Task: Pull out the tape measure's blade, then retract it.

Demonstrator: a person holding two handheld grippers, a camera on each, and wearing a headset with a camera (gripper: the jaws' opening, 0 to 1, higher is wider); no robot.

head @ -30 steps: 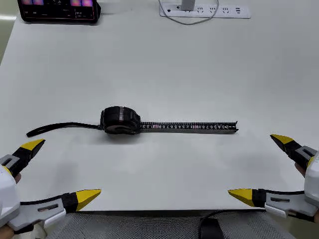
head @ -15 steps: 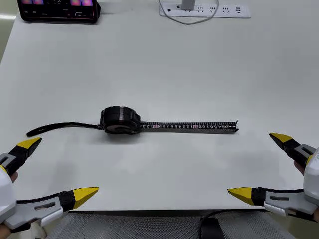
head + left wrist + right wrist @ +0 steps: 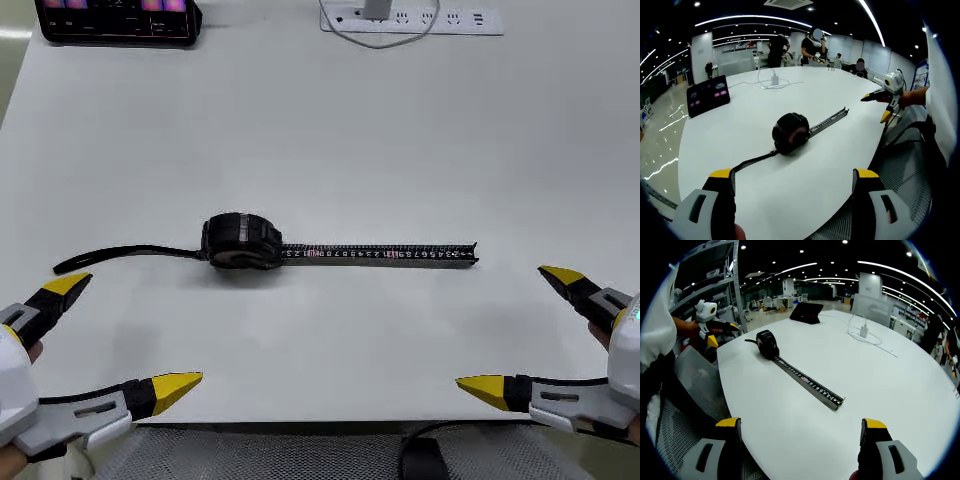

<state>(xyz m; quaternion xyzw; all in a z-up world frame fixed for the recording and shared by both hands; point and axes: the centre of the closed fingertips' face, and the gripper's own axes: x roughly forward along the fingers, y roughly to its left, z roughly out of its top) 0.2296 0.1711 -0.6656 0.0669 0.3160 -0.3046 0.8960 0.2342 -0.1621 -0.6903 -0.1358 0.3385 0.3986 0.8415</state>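
Nearest the person on the left, the left gripper (image 3: pixel 122 335), grey-bodied with yellow-tipped black jaws, hovers over the near edge of the white workbench top (image 3: pixel 300 130). Its jaws are spread wide with nothing between them. Ahead of it lies a thin black wrist strap (image 3: pixel 115 254), which runs rightward into the rounded black tape measure case (image 3: pixel 240 241). The case rests on the bench ahead of the gap between the two grippers, nearer the left one and apart from both. From the case's right side the narrow, dark, numbered metal blade (image 3: pixel 380 254) lies flat on the bench, drawn out in a straight line. Its end hook (image 3: pixel 472 253) stops ahead of the right gripper (image 3: pixel 520 330) and a little to that gripper's left, without touching it. That gripper, yellow-tipped like the other, also has its jaws wide apart and holds nothing.

The pulling-out half of the task looks done, since the blade is extended and lies out with no gripper on it; a lock or friction probably holds it. The retraction is not yet begun. It likely calls for one gripper to steady the case or free the lock while the other guides the hook end back.
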